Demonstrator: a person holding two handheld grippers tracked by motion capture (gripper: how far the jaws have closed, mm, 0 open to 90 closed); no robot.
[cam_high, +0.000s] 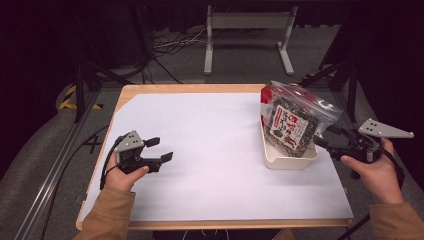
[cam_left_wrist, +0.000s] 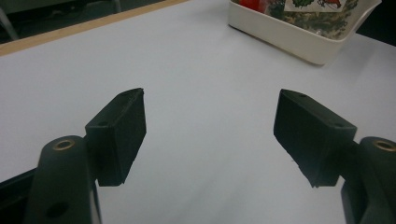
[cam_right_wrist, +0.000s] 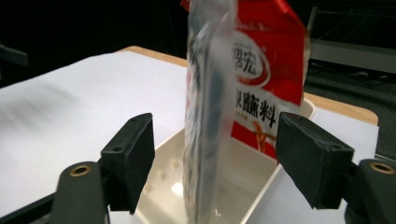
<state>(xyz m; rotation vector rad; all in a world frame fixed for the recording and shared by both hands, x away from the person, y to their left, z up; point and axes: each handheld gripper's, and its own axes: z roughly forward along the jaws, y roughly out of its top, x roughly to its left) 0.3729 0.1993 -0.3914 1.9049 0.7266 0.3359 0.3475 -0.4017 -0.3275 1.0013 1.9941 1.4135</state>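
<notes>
A white plastic tray (cam_high: 292, 161) stands on the white sheet (cam_high: 215, 150) that covers the table (cam_high: 150, 90), and I use this tray as the landmark. Two packets stand upright in it: a clear zip bag of dark dried food (cam_high: 295, 122) at the front, and a red packet with white print (cam_high: 266, 97) just behind it, at the far end of the tray. The right hand-held gripper (cam_high: 324, 141) is just beside the right wall of the tray, with its jaws spread wide. In the right gripper view the edge of the clear zip bag (cam_right_wrist: 205, 116) rises between the jaws, but the picture is blurred there and the pads seem not to press on it. The left hand-held gripper (cam_high: 160, 149) is well apart from the tray, on its left side, low over the sheet, its jaws also spread with nothing between them.
</notes>
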